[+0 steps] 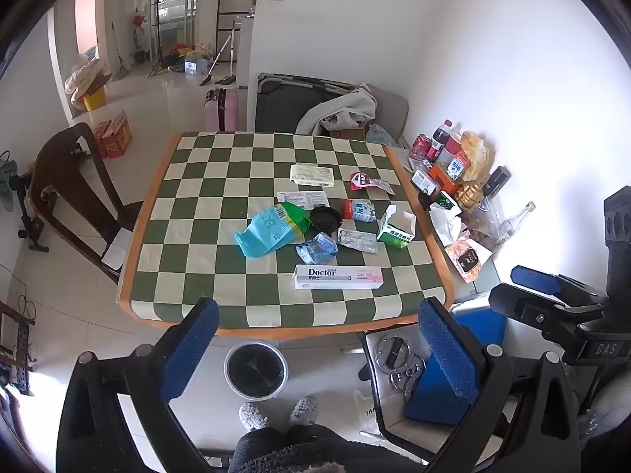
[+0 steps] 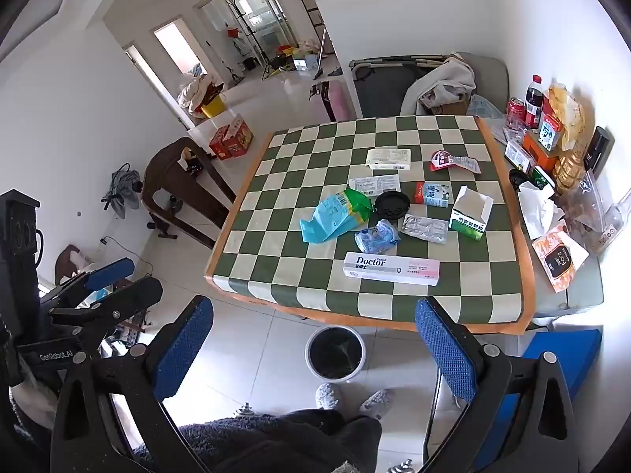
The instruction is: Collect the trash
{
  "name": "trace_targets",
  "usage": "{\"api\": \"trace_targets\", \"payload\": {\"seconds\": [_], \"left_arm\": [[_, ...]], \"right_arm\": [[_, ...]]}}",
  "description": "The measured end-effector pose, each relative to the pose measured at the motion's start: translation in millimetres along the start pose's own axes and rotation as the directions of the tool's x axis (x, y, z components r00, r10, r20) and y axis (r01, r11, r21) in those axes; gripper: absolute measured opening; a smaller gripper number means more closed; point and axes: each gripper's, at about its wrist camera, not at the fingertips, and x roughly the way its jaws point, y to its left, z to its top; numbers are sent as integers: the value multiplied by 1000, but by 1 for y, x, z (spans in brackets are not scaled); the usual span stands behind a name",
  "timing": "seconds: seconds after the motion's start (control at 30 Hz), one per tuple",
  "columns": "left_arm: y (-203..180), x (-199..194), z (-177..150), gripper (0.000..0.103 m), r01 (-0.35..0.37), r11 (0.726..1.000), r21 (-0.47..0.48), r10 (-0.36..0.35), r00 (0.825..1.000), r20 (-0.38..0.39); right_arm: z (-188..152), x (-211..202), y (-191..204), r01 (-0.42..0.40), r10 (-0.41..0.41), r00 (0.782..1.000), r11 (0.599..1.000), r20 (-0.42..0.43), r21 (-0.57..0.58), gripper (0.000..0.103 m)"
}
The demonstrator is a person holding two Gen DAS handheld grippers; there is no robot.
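left hand-held gripper [image 1: 315, 351]: jaws spread wide, nothing between the blue pads, held above the near edge of the desk [image 1: 189, 213] and tilted down at it.
right hand-held gripper [image 2: 311, 349]: likewise wide open and empty, hovering over the floor just short of the desk's near edge.
step in hand: the start, by my reading; every piece of litter lies on the checkered cloth and nothing is gripped yet.
trash bin [image 1: 255, 370]: black-lined, on the floor below the near desk edge, in front of the person's slippers (the likely drop point).
trash on the desk: toothpaste box marked "doctor" [image 1: 338, 277] nearest; behind it a crumpled blue wrapper [image 1: 317, 247], a foil blister pack [image 1: 357, 240], a blue-and-green bag [image 1: 272, 230], a black lid [image 1: 325, 218], an open green-and-white medicine box [image 1: 396, 228] and a small red-and-blue carton [image 1: 358, 211]; flat packets and a red pouch lie farther back.
next move: i judge one gripper must reach forward and down to the toothpaste box, pads either side of its narrow width, then close.
left view only: a stool [image 1: 394, 358] with metal rings beside the bin, and the right gripper at its right edge.
right view only: the left gripper at its left edge, and more of the side table's far end.
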Motion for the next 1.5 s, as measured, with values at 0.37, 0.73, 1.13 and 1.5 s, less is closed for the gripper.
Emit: {"api": "trace_targets", "payload": {"seconds": [0.37, 0.73, 1.13, 1.5], "left_arm": [[-1, 2, -2, 103, 19, 1000, -13, -19, 1000, 14], [-4, 0, 8, 103, 57, 998, -18, -57, 998, 19], [-3, 0, 14, 103, 59, 998, -24, -58, 998, 20], [0, -1, 21, 103, 61, 998, -23, -61, 998, 21]], "right_arm": [[0, -1, 0, -8, 8, 1000, 1000, 1, 0, 103], [1, 3, 3, -8, 8, 1000, 1000, 0, 1, 103], [6, 5, 8, -14, 14, 1000, 1000, -2, 1, 103], [6, 3, 8, -16, 16, 1000, 1000, 0, 1, 103]]}}
